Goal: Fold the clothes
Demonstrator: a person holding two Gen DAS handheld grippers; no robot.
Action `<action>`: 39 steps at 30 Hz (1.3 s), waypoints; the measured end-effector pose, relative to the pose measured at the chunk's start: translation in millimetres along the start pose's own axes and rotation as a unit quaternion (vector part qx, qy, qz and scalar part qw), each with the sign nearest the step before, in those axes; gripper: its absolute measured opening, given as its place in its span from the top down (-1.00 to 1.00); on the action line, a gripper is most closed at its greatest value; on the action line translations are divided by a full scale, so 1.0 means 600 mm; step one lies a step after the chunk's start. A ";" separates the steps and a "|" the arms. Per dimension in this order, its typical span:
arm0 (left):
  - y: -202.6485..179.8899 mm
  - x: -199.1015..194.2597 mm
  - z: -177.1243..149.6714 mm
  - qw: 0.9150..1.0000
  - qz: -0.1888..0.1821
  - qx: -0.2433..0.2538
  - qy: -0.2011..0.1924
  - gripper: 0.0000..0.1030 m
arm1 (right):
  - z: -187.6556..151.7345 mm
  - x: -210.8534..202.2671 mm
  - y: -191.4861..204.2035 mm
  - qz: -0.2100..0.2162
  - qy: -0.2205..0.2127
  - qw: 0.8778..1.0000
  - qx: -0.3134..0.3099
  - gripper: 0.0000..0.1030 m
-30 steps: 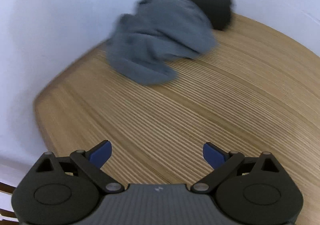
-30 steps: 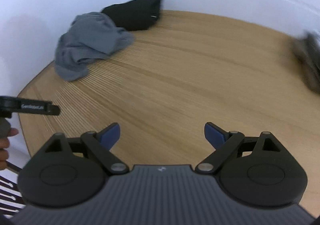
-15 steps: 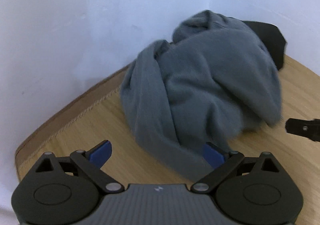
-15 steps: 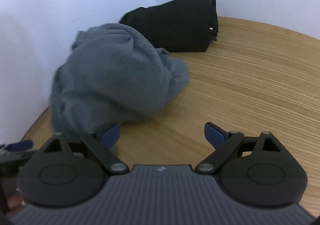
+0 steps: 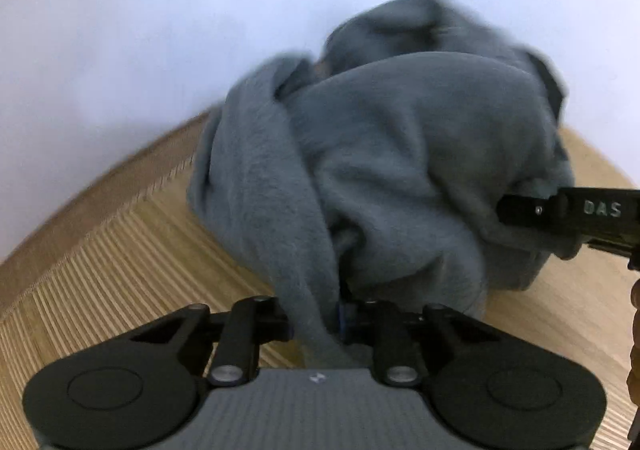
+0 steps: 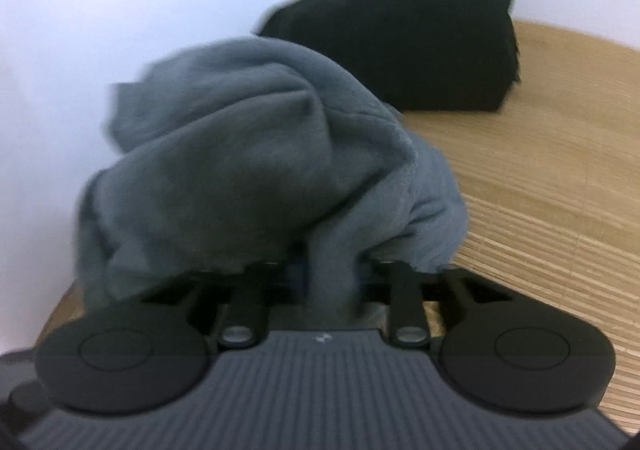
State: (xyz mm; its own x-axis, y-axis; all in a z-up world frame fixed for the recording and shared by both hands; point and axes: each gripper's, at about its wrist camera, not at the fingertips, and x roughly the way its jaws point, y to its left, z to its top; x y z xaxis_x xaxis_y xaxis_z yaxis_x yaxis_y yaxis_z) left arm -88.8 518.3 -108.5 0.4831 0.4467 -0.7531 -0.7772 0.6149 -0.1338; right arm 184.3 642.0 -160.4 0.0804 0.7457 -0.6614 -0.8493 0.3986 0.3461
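Grey garment bunched mid-frame, pinched by left gripper and right gripper, ready for spreading.

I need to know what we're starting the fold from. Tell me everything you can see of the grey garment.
The grey garment is a soft, fleecy-looking bundle, crumpled and unfolded, heaped on the wooden table near the white wall. The left gripper and the right gripper are each shut on a fold of its near edge. A folded black garment lies just behind it.
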 end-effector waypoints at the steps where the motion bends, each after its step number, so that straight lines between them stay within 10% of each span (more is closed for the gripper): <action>1: 0.002 -0.026 0.000 1.000 -0.016 -0.003 -0.016 0.62 | 0.001 -0.022 -0.002 0.022 -0.010 1.000 0.007 0.62; 11: -0.055 -0.336 -0.074 0.981 -0.139 0.057 -0.119 0.61 | 0.030 -0.299 -0.041 0.134 -0.134 0.981 0.036 0.66; 20: -0.244 -0.408 -0.272 0.950 -0.290 0.115 0.027 0.47 | -0.049 -0.551 -0.192 0.049 -0.225 0.971 0.062 0.76; 28: -0.349 -0.349 -0.376 0.944 -0.240 0.170 0.146 0.21 | -0.215 -0.538 -0.330 -0.176 -0.077 0.971 0.139 0.46; 39: -0.267 -0.313 -0.297 0.964 -0.170 0.147 0.144 -0.16 | -0.390 -0.591 -0.418 -0.166 -0.003 0.970 0.177 0.09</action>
State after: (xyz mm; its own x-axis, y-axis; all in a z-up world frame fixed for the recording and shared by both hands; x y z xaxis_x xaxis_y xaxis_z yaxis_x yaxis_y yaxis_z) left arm -126.8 220.0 -60.3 0.5255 0.0140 -0.8507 -0.4250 0.8705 -0.2482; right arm 247.1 152.8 -168.5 0.3228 0.5472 -0.7722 -0.5431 0.7753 0.3224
